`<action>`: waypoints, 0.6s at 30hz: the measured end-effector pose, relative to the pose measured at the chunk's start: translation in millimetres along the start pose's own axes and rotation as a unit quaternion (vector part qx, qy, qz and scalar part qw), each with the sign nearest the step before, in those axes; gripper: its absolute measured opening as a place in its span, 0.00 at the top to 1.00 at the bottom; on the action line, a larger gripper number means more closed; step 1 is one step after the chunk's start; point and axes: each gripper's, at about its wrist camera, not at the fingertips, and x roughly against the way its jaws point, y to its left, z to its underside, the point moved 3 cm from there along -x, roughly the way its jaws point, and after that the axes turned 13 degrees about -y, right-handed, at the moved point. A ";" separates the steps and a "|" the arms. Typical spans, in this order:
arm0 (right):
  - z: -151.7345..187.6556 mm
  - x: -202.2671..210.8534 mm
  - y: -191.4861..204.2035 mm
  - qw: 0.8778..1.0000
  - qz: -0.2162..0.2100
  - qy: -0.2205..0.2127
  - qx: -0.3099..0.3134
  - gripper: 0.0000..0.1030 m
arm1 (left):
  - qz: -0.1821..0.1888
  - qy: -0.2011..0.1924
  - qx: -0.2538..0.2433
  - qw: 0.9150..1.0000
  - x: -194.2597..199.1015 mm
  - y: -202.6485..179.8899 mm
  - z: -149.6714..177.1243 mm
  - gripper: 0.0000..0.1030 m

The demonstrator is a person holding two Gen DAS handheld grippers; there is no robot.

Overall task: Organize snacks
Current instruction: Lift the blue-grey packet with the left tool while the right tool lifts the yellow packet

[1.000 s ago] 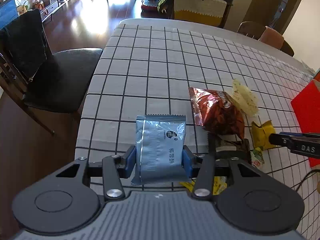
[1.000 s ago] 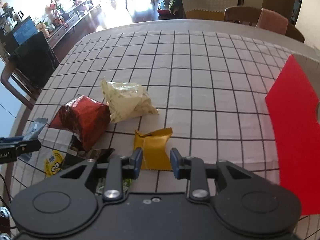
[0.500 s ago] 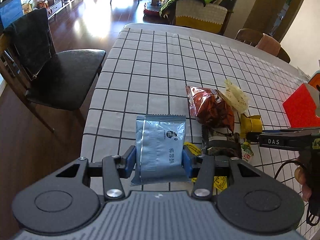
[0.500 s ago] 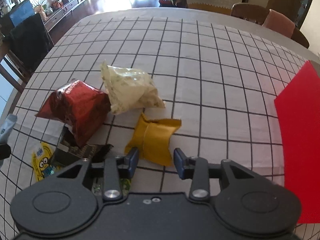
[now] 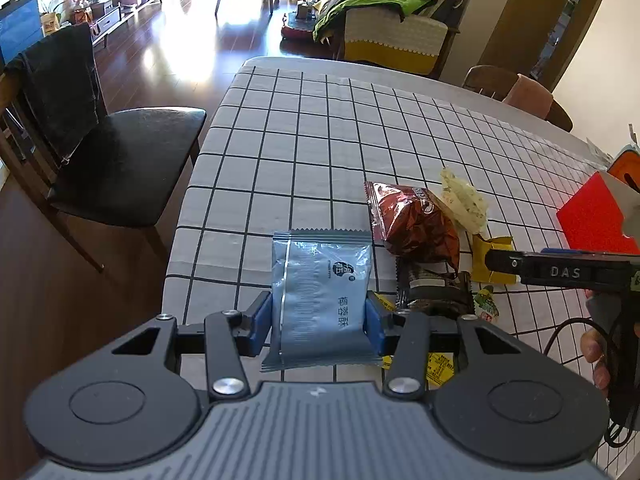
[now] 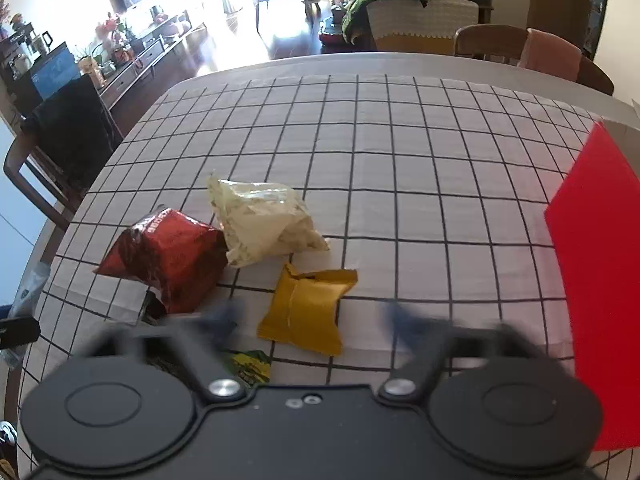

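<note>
Blue packet (image 5: 324, 300): held upright between the pads of the left gripper (image 5: 320, 318), above the near left corner of the table (image 5: 320, 128); the grip is on its two side edges.
Right gripper (image 6: 312, 320): its jaws have just been opening and now stand wide apart, blurred in the right wrist view; nothing is between them yet.
Yellow packet (image 6: 308, 308): it lies flat on the checked cloth just in front of the right gripper, a little left of the middle of the gap between the jaws.
Step in hand: I judge that the right gripper prepares to take the yellow packet.
How to do it well: bring the jaws down on both sides of the packet, centre it first, then close on the puffed middle part, not on the thin crimped end, so that it does not slip.
Small green and yellow wrapper (image 6: 248, 366): it lies very near, partly under the gripper body; keep the left finger away from it.
Red bag (image 6: 168, 256): to the left and farther, touching the pale bag (image 6: 264, 224); both should stay untouched.
Red box (image 6: 600, 272): at the right edge, probably where the snacks go.
</note>
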 end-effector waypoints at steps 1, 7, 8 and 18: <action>-1.1 -3.3 2.0 1.000 0.005 0.006 0.004 0.03 | 0.000 0.000 -0.001 1.000 -0.3 0.2 -0.1 0.55; -5.0 -28.7 11.7 0.996 0.077 0.019 0.033 0.03 | -0.001 0.004 -0.001 1.000 -2.6 2.4 -0.9 0.55; -4.3 -33.7 13.2 0.996 0.077 0.026 0.035 0.04 | -0.001 0.004 -0.001 1.000 -3.2 2.6 -0.8 0.55; 5.9 -48.4 34.0 0.991 0.123 0.026 0.054 0.16 | 0.003 0.006 -0.004 1.000 -4.9 1.7 0.7 0.55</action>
